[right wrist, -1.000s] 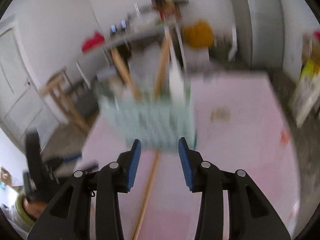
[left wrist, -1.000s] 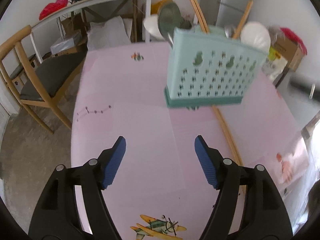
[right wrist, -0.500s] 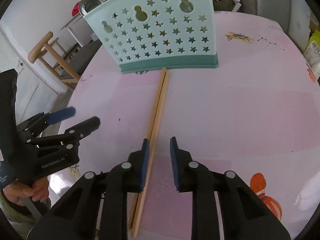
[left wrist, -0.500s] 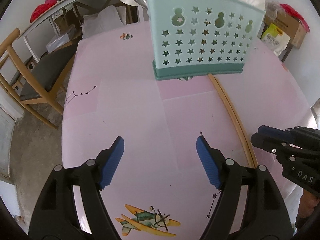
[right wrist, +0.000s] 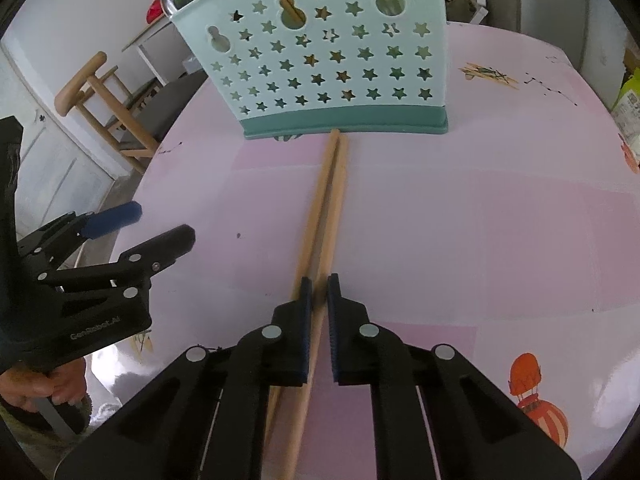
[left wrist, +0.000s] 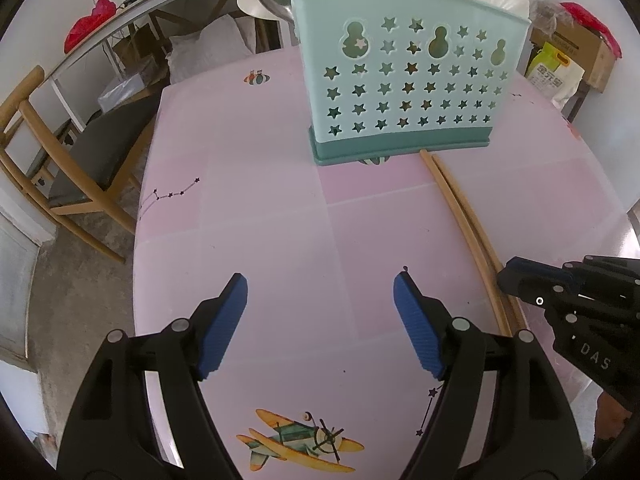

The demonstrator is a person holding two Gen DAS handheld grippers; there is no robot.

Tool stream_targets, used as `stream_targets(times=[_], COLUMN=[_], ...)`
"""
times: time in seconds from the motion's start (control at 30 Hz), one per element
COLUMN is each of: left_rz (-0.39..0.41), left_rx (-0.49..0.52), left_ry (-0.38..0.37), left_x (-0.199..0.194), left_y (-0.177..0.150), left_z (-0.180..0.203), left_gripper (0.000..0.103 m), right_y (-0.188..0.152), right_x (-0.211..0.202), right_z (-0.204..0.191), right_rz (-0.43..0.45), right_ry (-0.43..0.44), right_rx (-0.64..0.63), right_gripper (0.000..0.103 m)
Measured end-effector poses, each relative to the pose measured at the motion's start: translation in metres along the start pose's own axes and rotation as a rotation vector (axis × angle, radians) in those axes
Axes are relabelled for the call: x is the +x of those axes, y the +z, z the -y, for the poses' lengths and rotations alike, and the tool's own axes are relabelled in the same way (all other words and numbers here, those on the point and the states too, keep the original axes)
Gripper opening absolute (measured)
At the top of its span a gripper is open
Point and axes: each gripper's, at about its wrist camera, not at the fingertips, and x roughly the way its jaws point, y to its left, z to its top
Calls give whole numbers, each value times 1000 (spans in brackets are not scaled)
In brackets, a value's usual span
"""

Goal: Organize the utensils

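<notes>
Left wrist view: my left gripper [left wrist: 320, 304] hovers over the counter [left wrist: 280, 220], jaws released, idle short of the caddy [left wrist: 400, 92].

Right wrist view: my right gripper [right wrist: 318, 292] straddles the chopsticks [right wrist: 328, 200], jaws nearly clenched; contact unclear. Their tips touch the caddy's base.

**Right gripper closing around the wooden chopsticks**

We see our right gripper [right wrist: 318, 292] low over the pink tabletop [right wrist: 480, 220], its blue-padded jaws nearly closed around a pair of long light wooden chopsticks [right wrist: 326, 204]. The sticks run up to the dark base of the pale teal star-cut plastic utensil holder [right wrist: 320, 60]. Our left gripper [right wrist: 140, 226] hovers at the left edge, jaws parted
</notes>
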Motion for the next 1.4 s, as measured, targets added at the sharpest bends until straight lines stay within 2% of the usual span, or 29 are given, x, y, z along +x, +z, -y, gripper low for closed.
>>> stream_targets(times=[0.93,1.4], left_rz=[5,0], left_rx=[40,66], left_ry=[0,5], left_x=[-5,-5], left_y=[1,2], left_z=[12,24], left_gripper=[72,72], right_y=[-8,-11], right_x=[-17,-21], right_z=[41,50], right_rz=[21,31], right_ry=[-87,-76], right_rx=[87,118], right_gripper=[7,7])
